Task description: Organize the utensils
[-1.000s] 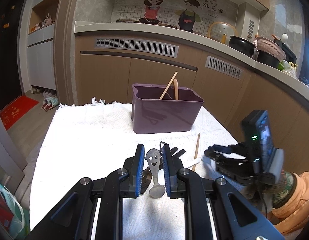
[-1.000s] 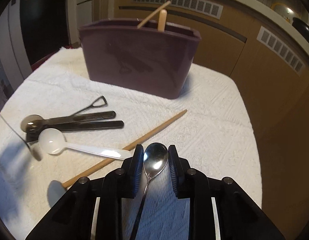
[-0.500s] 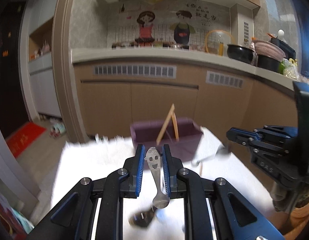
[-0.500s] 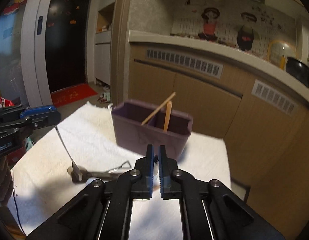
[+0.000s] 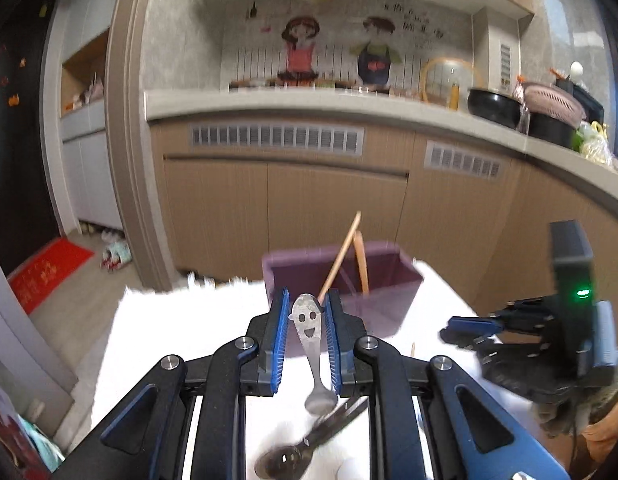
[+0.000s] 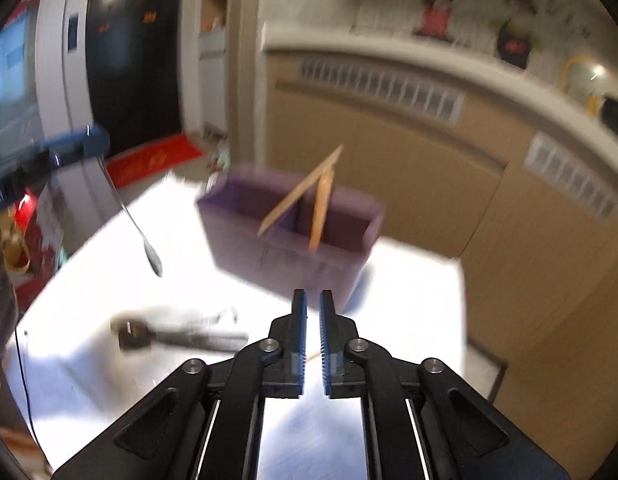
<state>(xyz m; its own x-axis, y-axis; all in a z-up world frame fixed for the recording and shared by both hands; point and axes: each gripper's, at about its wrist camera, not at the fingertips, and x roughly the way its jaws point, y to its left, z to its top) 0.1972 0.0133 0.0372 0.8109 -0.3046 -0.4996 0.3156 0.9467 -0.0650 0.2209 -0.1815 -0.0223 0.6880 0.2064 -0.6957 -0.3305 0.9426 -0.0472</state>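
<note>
Left tongs [image 5: 307,334] pinch smiley spoon [image 5: 309,330]; right tongs [image 6: 313,332] reopening, empty

1. One purple utensil bin [image 6: 293,236], divided into two compartments.
2. Two wooden sticks [image 6: 305,188] standing in it.
3. One smiley-faced metal spoon [image 5: 311,344].
4. Two grippers: left gripper [image 5: 307,334], right gripper [image 6: 313,320].

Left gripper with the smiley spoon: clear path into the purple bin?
Probably yes. The left gripper holds the smiley spoon above the cloth, the purple bin is open-topped just ahead, and only two wooden sticks lean inside.
</note>
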